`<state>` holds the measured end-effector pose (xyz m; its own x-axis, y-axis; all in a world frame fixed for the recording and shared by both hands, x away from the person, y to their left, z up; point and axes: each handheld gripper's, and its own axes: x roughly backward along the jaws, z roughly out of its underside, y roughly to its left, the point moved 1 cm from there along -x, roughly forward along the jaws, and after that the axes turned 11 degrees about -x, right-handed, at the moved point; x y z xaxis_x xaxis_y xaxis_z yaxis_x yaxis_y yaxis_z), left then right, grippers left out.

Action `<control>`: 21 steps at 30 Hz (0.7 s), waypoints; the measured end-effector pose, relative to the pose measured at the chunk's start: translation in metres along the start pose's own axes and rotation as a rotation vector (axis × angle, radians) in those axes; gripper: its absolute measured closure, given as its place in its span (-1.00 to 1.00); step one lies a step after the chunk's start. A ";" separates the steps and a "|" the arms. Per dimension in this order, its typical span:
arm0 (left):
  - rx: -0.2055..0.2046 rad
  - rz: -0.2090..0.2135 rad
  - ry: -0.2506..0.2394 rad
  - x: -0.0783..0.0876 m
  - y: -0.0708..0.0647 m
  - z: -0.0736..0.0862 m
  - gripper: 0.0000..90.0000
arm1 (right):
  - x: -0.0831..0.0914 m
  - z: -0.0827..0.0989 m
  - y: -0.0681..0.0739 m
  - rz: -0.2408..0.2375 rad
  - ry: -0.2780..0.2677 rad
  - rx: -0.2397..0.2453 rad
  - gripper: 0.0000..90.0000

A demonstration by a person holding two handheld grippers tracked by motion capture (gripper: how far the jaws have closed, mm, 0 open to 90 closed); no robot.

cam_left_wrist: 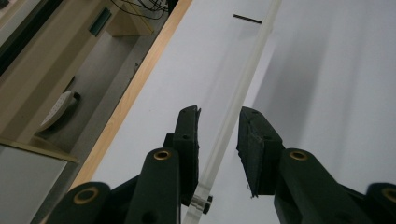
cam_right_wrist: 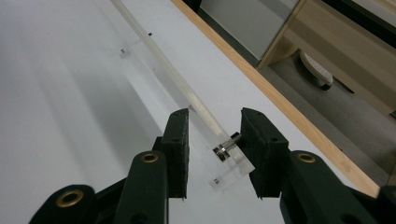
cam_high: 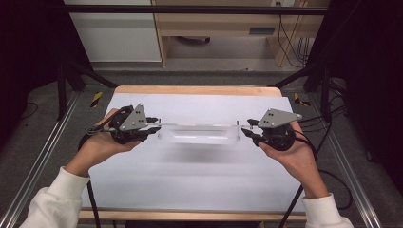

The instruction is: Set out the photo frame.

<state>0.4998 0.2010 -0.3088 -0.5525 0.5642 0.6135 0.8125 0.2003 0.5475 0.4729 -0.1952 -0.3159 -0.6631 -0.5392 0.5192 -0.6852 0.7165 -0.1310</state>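
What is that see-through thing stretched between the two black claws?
A clear acrylic stand spans between the left gripper and the right gripper above the white table, seen in the high view.

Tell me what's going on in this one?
A person stands at a white table with a gripper in each hand, working on a clear acrylic panel that stretches between them. The left gripper is at one end of it and the right gripper at the other. In each gripper view the panel's thin edge runs between the jaws with gaps either side, so neither gripper is clamping it.
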 end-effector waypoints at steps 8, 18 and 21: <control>0.041 -0.012 -0.022 -0.006 0.016 0.001 0.46 | -0.007 -0.010 -0.013 0.012 -0.010 -0.024 0.38; 0.072 0.001 -0.022 -0.010 0.028 0.000 0.43 | -0.014 -0.018 -0.023 0.019 -0.013 -0.042 0.36; 0.077 0.000 -0.012 -0.011 0.031 -0.001 0.42 | -0.015 -0.020 -0.026 0.019 -0.012 -0.047 0.36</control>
<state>0.5311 0.2002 -0.2975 -0.5503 0.5740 0.6064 0.8248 0.2607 0.5017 0.5066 -0.1968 -0.3039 -0.6799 -0.5300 0.5069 -0.6573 0.7469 -0.1007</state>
